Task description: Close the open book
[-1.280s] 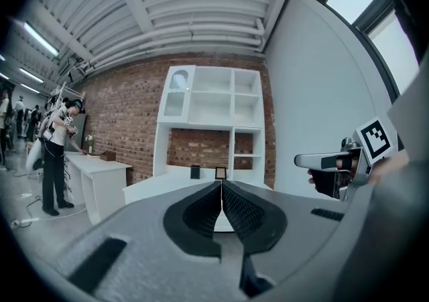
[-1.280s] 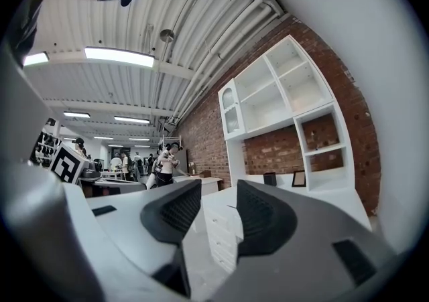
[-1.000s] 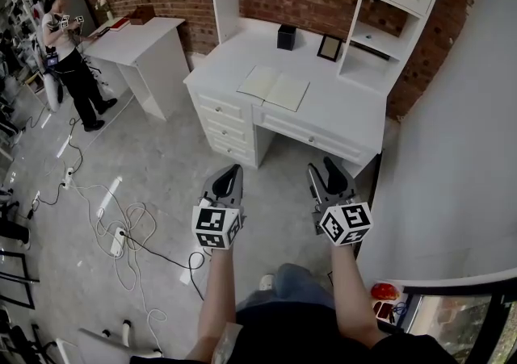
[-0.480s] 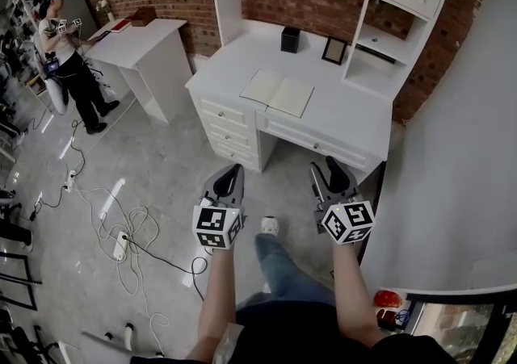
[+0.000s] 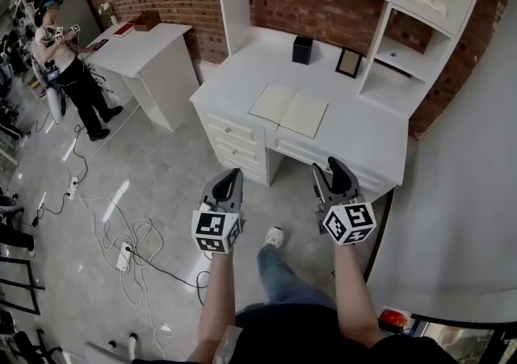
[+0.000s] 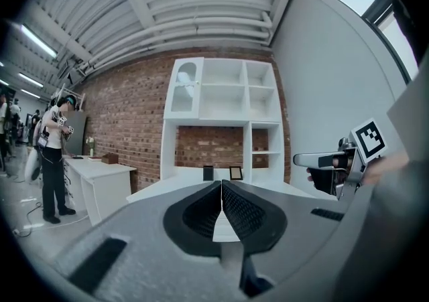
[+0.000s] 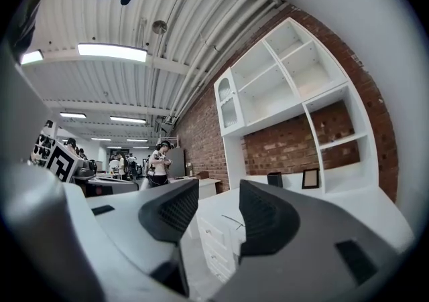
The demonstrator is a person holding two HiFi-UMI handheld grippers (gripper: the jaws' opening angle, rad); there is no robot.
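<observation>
**Inspector:** Nearest first. The left gripper (image 5: pixel 233 172) is held out over the floor. Its jaws are pressed together with nothing between them. The right gripper (image 5: pixel 332 166) is level with it, jaws parted by a moderate gap and empty. Both are well short of the desk.

**Clerk:** And below them?

**Inspector:** One shoe (image 5: pixel 275 236) on grey concrete, with loose cables (image 5: pixel 121 233) trailing off to the left.

**Clerk:** Where is the book?

**Inspector:** The open book (image 5: pixel 289 110) lies flat near the middle of the white desk (image 5: pixel 363 140), pages up, above the drawers. Neither gripper touches it.

**Clerk:** What's behind it?

**Inspector:** A black box (image 5: pixel 302 49), possibly a pen holder, though the view is too small to confirm. Next, a small picture frame (image 5: pixel 349 62). Both stand at the back of the desk, against the brick wall (image 5: pixel 323 3). Far left, another person (image 5: pixel 60 52) stands beside a second white table (image 5: pixel 145 43).
</observation>
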